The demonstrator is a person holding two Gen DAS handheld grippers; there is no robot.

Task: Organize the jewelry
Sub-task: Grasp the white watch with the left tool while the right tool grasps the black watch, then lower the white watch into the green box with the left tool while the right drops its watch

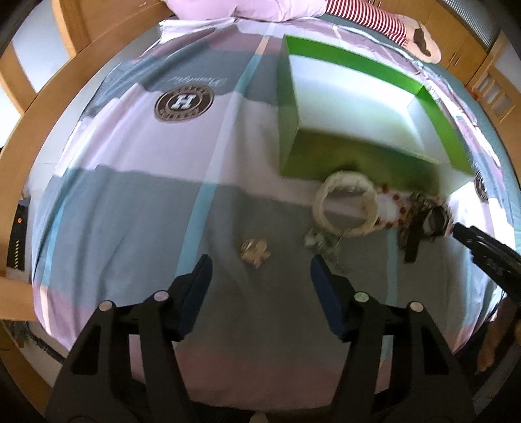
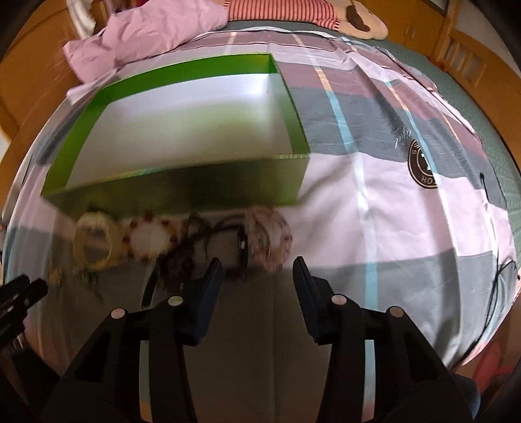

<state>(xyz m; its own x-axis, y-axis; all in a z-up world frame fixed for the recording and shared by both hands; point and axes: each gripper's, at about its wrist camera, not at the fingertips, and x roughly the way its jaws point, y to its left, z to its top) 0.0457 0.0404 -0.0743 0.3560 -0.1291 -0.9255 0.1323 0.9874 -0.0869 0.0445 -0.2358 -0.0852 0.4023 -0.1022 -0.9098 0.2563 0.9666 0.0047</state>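
Note:
An open green box (image 1: pixel 351 107) with a white inside lies on the bed; it also shows in the right wrist view (image 2: pixel 182 143). Jewelry lies in a row in front of it: a cream bangle (image 1: pixel 345 203), a red-beaded bracelet (image 1: pixel 395 208), dark pieces (image 1: pixel 426 224), a small gold piece (image 1: pixel 255 252). My left gripper (image 1: pixel 259 273) is open, just short of the gold piece. My right gripper (image 2: pixel 257 271) is open, just short of a pink beaded bracelet (image 2: pixel 268 239) and a dark band (image 2: pixel 242 247). The cream bangle (image 2: pixel 94 240) lies at the left.
The striped bedsheet (image 1: pixel 136 182) carries round logos (image 1: pixel 184 102). A pink pillow (image 2: pixel 153 35) and a striped plush toy (image 2: pixel 293 13) lie at the head of the bed. A wooden bed frame (image 1: pixel 35 107) runs along the left. The right gripper's fingers (image 1: pixel 488 253) show at the right edge of the left wrist view.

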